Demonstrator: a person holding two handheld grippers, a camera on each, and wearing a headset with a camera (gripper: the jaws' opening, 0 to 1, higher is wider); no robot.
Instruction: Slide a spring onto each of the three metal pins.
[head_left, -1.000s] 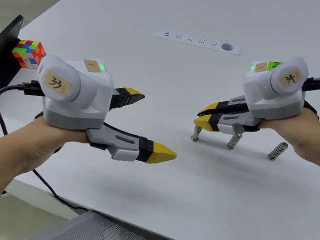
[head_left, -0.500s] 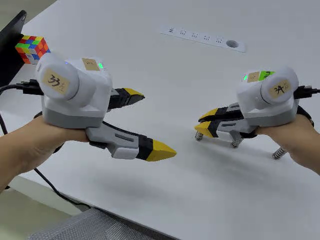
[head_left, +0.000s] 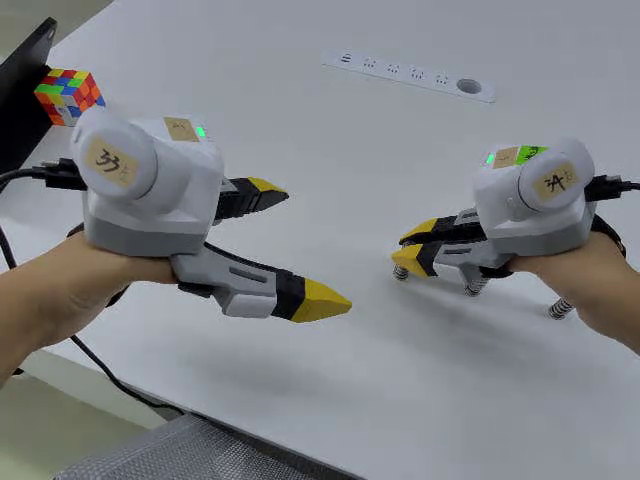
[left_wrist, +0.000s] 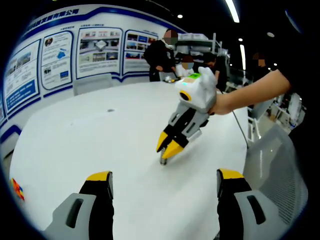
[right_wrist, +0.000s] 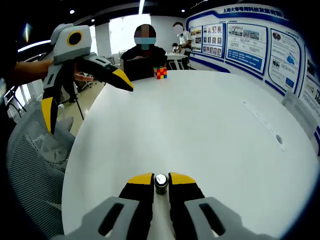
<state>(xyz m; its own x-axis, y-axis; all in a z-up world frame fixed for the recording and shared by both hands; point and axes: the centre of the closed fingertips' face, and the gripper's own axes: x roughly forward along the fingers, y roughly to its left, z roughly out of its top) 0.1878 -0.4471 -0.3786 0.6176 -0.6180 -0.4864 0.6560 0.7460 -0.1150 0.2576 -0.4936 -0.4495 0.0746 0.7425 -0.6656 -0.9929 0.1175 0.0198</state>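
Three short metal pins with springs around them stand on the white table (head_left: 330, 140): one (head_left: 401, 271) on the left, one (head_left: 474, 286) in the middle, one (head_left: 560, 308) on the right. My right gripper (head_left: 409, 256) is low over the left pin, and its yellow tips are shut on the pin's round top (right_wrist: 160, 182). My left gripper (head_left: 295, 245) hovers wide open and holds nothing, well to the left of the pins. In the left gripper view, the right gripper (left_wrist: 168, 146) tips down onto that pin (left_wrist: 163, 161).
A colour cube (head_left: 66, 95) sits at the far left table edge, also seen as a colour cube (right_wrist: 160, 73) in the right gripper view. A white power strip (head_left: 415, 75) is set in the table at the back. A mesh chair (head_left: 170, 455) stands below the near edge.
My right gripper has sunk a little lower onto the left pin. The left gripper has stayed where it was. The head camera shifted slightly.
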